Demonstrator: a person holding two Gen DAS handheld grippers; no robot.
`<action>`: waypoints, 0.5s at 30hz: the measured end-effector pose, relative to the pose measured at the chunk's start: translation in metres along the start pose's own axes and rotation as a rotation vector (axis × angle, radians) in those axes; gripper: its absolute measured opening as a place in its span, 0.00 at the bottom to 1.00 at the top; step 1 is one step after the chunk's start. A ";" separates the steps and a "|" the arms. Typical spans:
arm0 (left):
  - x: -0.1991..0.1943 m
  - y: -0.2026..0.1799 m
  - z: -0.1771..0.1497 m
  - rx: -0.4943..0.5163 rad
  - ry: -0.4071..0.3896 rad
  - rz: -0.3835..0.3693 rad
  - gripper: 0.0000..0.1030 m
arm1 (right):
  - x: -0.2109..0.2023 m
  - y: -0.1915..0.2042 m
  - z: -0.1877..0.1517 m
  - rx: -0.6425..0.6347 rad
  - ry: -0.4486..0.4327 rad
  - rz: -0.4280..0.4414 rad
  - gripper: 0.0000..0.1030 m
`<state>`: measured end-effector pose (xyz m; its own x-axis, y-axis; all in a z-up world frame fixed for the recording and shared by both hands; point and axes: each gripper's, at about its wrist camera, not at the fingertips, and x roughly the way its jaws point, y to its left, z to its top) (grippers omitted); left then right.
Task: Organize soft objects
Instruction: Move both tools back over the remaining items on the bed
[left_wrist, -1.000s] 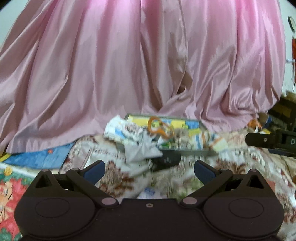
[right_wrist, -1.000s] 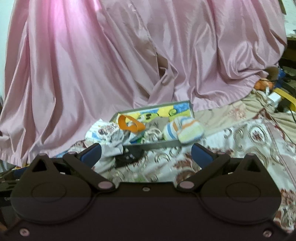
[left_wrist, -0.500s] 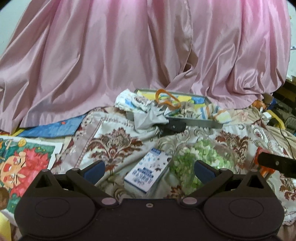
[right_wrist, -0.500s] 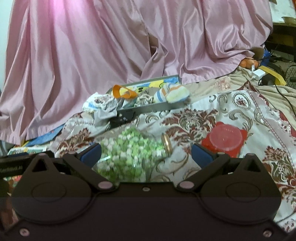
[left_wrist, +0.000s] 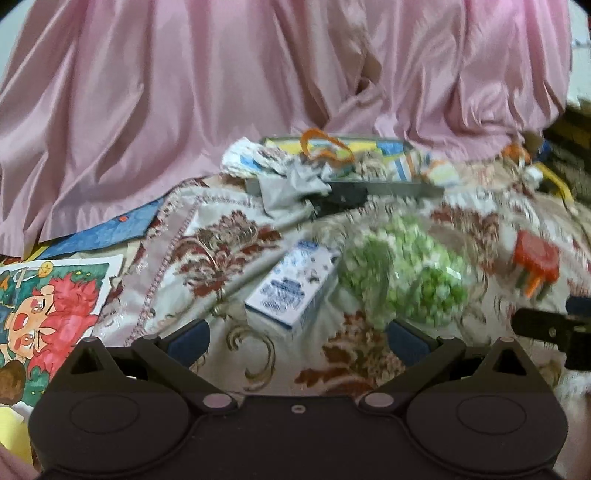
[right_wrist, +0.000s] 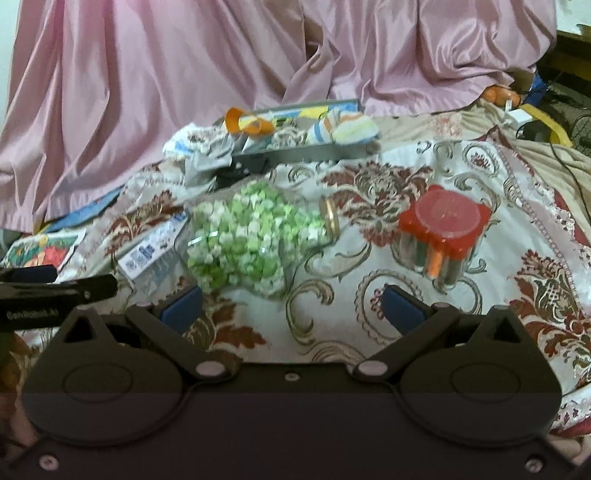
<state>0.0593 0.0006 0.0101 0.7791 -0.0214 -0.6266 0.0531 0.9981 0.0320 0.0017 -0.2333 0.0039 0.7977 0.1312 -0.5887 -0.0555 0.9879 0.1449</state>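
Left wrist view: motion-blurred, most on the right half.
Left gripper (left_wrist: 297, 338): fingers spread wide, nothing between them, above the patterned cloth (left_wrist: 221, 243).
Blue-and-white carton (left_wrist: 293, 284): lying flat just ahead of the gripper, beside the jar.
Jar of green and white pieces (left_wrist: 402, 273): on its side, right of the carton.
Red-lidded container (left_wrist: 535, 264): further right, apart from the jar.
Grey tray (left_wrist: 388, 188): at the back near the pink curtain (left_wrist: 184, 92), piled with soft cloth items (left_wrist: 258, 158); an orange strap (left_wrist: 325, 147) loops above them.

Right wrist view: sharper.
Right gripper (right_wrist: 293, 302): released, wide apart, holding nothing, over the cloth (right_wrist: 498, 221).
Jar (right_wrist: 255, 236): on its side, gold-rimmed mouth facing right, just ahead of the left finger.
Red-lidded container (right_wrist: 445, 229): upright, ahead to the right.
Tray (right_wrist: 314, 151): behind the jar; a striped soft bundle (right_wrist: 343, 125) sits at its right end, grey fabric (right_wrist: 207, 162) spills over its left.
Carton (right_wrist: 155, 251): left of the jar.
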 end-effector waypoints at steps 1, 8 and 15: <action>0.001 -0.002 -0.002 0.011 0.005 0.002 0.99 | 0.001 0.002 -0.002 -0.006 0.010 0.001 1.00; 0.006 -0.002 -0.004 0.013 0.041 0.024 0.99 | 0.017 0.005 -0.002 -0.010 0.063 0.000 1.00; 0.009 -0.001 -0.004 0.004 0.064 0.044 0.99 | 0.024 0.001 -0.004 -0.006 0.075 0.000 1.00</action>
<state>0.0644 -0.0001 0.0015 0.7395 0.0259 -0.6727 0.0224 0.9978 0.0631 0.0186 -0.2287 -0.0131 0.7503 0.1370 -0.6467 -0.0592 0.9883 0.1407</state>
